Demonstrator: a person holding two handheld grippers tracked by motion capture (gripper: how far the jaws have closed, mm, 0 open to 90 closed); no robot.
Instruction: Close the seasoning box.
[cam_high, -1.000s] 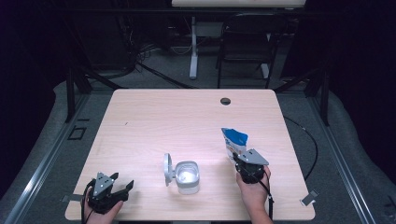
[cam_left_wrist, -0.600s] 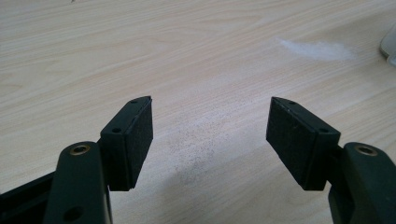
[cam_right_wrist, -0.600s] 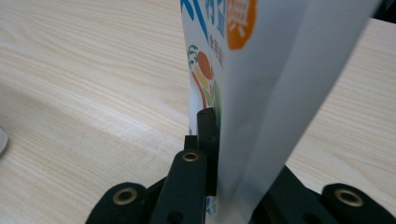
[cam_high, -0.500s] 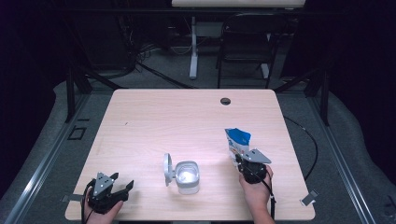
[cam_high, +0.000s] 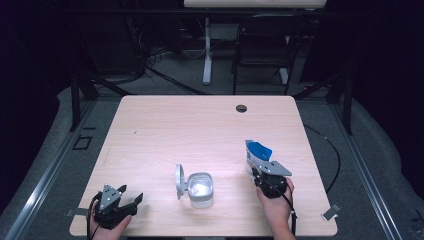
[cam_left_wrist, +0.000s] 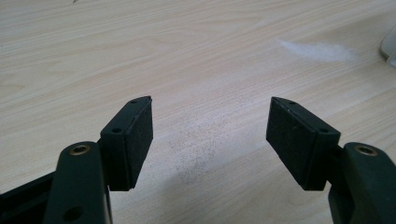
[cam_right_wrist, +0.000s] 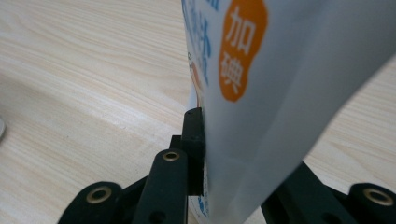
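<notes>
At the bench's (cam_high: 150, 125) right near edge, your right gripper (cam_right_wrist: 233, 154) has just been easing open around the upright salt pouch (cam_high: 256, 154), pads barely touching. Left gripper's (cam_left_wrist: 210, 135) fingers stand open, empty. Release in hand; next, withdraw without toppling it beside the open container (cam_high: 199, 189).

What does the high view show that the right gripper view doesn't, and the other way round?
High view: the open clear container with its lid flipped aside, the left gripper, and a chair beyond. Right gripper view: the orange patch with printed characters on the pouch, and a black pad against it. Both: the blue and white pouch upright between the jaws of the right gripper, which have just been opening, on the light wooden table.
</notes>
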